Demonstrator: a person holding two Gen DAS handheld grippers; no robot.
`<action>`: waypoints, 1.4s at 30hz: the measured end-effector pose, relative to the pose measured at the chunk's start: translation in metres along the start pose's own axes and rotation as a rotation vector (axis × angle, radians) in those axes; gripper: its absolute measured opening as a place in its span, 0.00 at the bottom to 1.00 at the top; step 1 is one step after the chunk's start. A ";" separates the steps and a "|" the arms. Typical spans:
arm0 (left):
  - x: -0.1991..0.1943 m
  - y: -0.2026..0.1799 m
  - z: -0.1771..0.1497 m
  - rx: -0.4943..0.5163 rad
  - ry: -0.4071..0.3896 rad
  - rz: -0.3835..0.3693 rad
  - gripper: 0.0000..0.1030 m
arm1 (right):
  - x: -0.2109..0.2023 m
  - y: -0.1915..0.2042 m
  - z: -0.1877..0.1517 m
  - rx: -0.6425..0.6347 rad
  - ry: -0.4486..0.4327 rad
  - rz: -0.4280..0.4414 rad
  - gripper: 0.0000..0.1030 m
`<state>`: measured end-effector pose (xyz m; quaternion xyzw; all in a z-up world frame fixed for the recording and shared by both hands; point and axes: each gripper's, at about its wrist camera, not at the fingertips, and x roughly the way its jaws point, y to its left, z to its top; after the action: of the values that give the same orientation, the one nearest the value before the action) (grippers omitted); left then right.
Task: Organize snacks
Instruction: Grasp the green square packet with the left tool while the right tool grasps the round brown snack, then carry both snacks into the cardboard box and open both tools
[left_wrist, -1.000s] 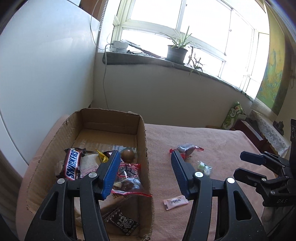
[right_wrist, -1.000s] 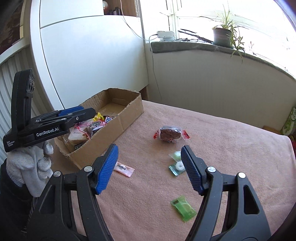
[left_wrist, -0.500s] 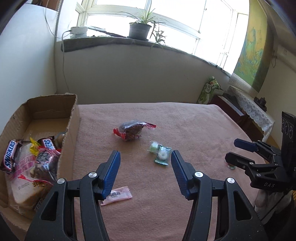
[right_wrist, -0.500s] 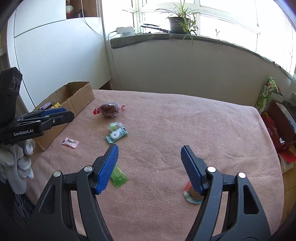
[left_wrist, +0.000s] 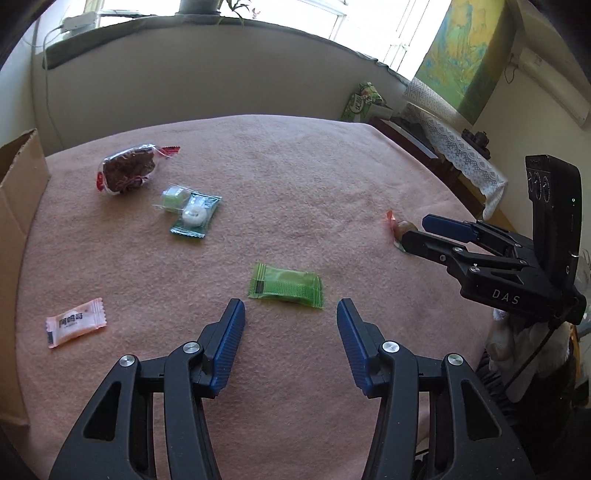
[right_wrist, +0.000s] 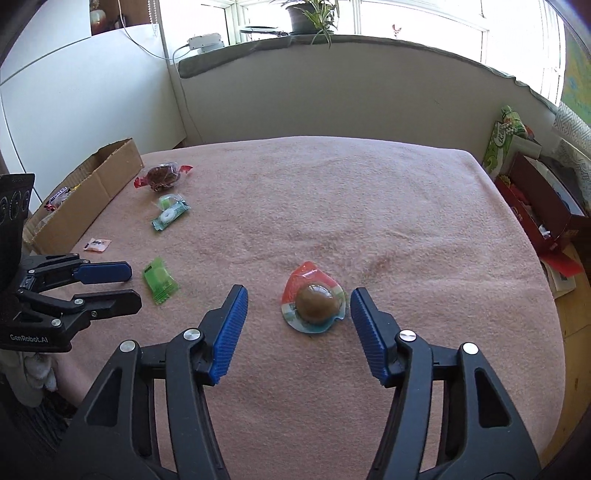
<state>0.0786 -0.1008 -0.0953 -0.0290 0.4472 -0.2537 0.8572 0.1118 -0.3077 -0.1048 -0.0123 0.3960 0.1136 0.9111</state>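
Both jaws are closing, nothing pinched yet. The left hand-held gripper (left_wrist: 290, 321) should drop squarely over the flat, crinkly green packet (left_wrist: 286, 285) at its 12 o'clock; the right hand-held gripper (right_wrist: 299, 310) straddles the domed, glossy jelly cup (right_wrist: 314, 305) on the fuzzy pink blanket (right_wrist: 369, 206); cardboard box (right_wrist: 92, 192) at 10 o'clock.

Snacks (left_wrist: 285, 285) on blanket (left_wrist: 295, 166), box (right_wrist: 85, 192) left.

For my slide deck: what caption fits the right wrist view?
Right gripper, jaws closing, framing a domed brown snack on the pink blanket.
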 end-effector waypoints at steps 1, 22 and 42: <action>0.001 0.000 0.001 0.000 0.001 0.002 0.49 | 0.002 -0.003 -0.002 0.007 0.007 0.001 0.59; 0.031 -0.028 0.022 0.161 0.025 0.107 0.36 | 0.022 -0.003 -0.002 -0.020 0.038 -0.029 0.49; 0.019 -0.022 0.018 0.143 -0.023 0.125 0.21 | 0.014 -0.009 0.001 0.027 0.000 -0.020 0.27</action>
<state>0.0926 -0.1320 -0.0925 0.0574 0.4190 -0.2305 0.8763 0.1237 -0.3136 -0.1149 -0.0040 0.3973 0.0992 0.9123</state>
